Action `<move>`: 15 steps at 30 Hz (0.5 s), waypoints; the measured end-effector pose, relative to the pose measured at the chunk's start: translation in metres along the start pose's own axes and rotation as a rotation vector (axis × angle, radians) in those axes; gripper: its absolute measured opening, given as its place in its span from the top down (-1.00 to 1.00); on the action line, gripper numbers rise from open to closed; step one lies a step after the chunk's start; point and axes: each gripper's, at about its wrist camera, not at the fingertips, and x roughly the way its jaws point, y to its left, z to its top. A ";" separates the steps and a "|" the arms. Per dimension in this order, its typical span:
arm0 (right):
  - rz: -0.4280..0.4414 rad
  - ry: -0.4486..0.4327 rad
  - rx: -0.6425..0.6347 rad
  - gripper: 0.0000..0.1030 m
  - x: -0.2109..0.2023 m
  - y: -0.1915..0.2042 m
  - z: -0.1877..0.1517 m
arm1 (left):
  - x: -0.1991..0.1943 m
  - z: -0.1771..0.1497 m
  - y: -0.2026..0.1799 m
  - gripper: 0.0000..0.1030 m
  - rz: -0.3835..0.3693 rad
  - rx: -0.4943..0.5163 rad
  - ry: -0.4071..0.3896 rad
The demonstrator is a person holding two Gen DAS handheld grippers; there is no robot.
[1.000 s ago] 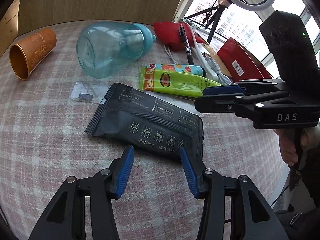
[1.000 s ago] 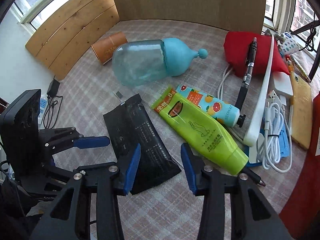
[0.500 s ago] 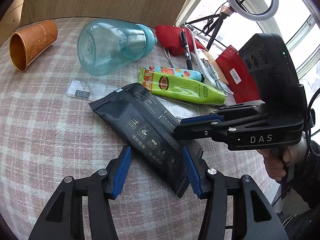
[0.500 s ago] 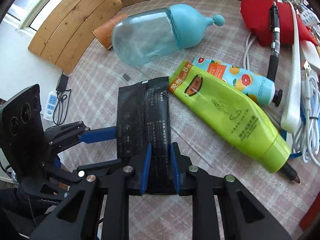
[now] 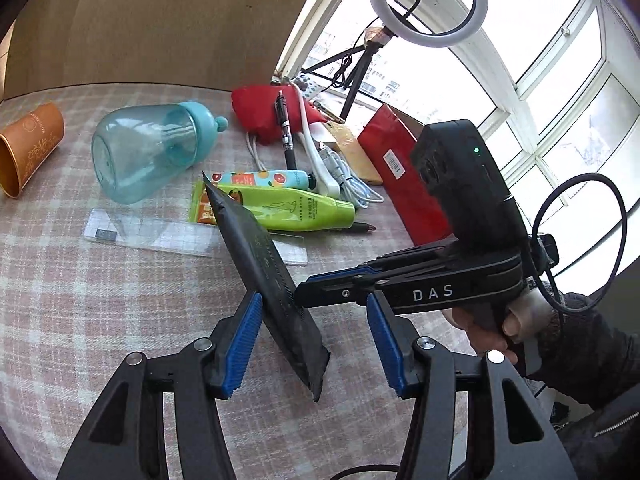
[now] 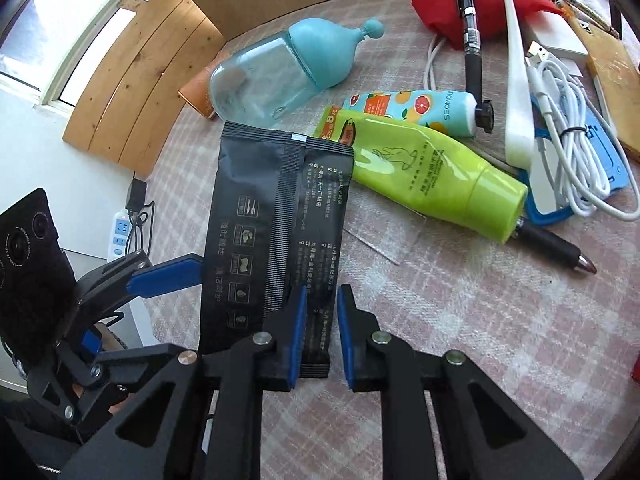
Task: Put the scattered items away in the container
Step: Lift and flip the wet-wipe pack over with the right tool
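My right gripper [image 6: 320, 334] is shut on the black wipes packet [image 6: 276, 220] at its near edge and holds it lifted off the table. In the left wrist view the packet [image 5: 266, 276] stands on edge, tilted, between my open left fingers; my left gripper [image 5: 312, 340] is around it without touching. The right gripper [image 5: 300, 298] comes in from the right. A green tube [image 6: 432, 176], an orange-print tube [image 6: 416, 110], a blue bottle [image 6: 280, 76] and a pen [image 6: 470, 36] lie on the checked cloth.
An orange paper cup [image 5: 28, 148] lies at far left. A clear ruler [image 5: 160, 232] lies where the packet was. A red pouch [image 5: 260, 114], white cables [image 6: 560, 128], a red box [image 5: 404, 184] and a blue mirror [image 6: 568, 200] crowd the right side.
The right gripper has raised the black packet off the table and turned it on edge. It now stands between the open left fingers. The clear ruler beneath it is uncovered.
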 end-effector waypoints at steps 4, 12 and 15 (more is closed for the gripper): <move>-0.029 -0.007 0.031 0.68 -0.008 -0.011 -0.001 | 0.013 0.000 -0.007 0.02 -0.031 0.009 0.028; 0.031 -0.050 0.094 0.67 -0.036 -0.028 0.003 | 0.031 0.003 -0.032 0.03 -0.083 0.073 0.054; 0.085 -0.079 0.118 0.64 -0.051 -0.032 0.011 | 0.037 0.006 -0.040 0.03 -0.076 0.111 0.064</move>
